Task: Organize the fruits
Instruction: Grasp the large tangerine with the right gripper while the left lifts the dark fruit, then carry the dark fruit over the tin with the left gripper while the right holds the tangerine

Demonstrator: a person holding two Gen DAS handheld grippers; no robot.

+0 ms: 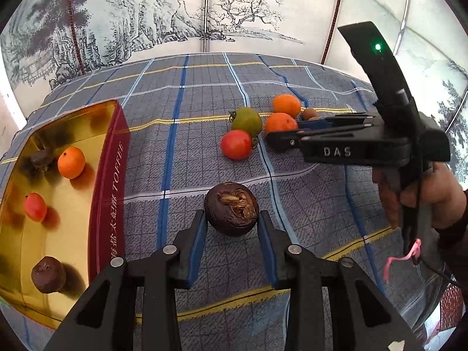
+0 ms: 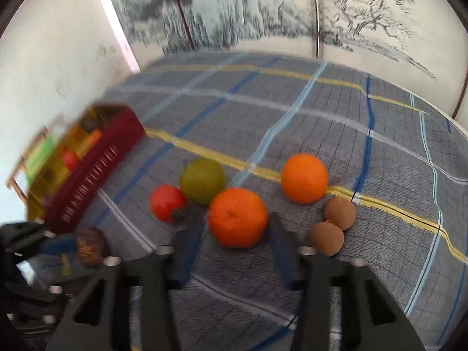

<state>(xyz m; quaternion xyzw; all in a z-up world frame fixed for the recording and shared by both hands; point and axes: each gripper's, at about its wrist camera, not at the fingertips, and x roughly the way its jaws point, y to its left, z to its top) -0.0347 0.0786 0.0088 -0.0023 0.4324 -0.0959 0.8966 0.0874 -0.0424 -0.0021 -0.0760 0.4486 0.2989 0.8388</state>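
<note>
Left tongs: fingers set on either side of a dark brown, wrinkled round fruit, blue pads against its flanks; the fruit appears gripped. Whether it is lifted off the cloth cannot be told. In the right wrist view the same fruit shows at the lower left, blurred, between the left tongs' pads.

Right tongs: wide open, fingers either side of the near orange, not clearly touching it; view is motion-blurred. From the left wrist view the right tongs reach toward the fruit cluster from the right, held in the person's right hand.

Cluster on the plaid cloth of the bench: far orange behind and to the right, green tomato and red tomato to the left, touching each other, two small brown round fruits touching, just right of the right finger.

Toffee box, red wall, gold inside, lies left of the left tongs. It holds one small orange, one red tomato and two dark brown fruits, all apart.
</note>
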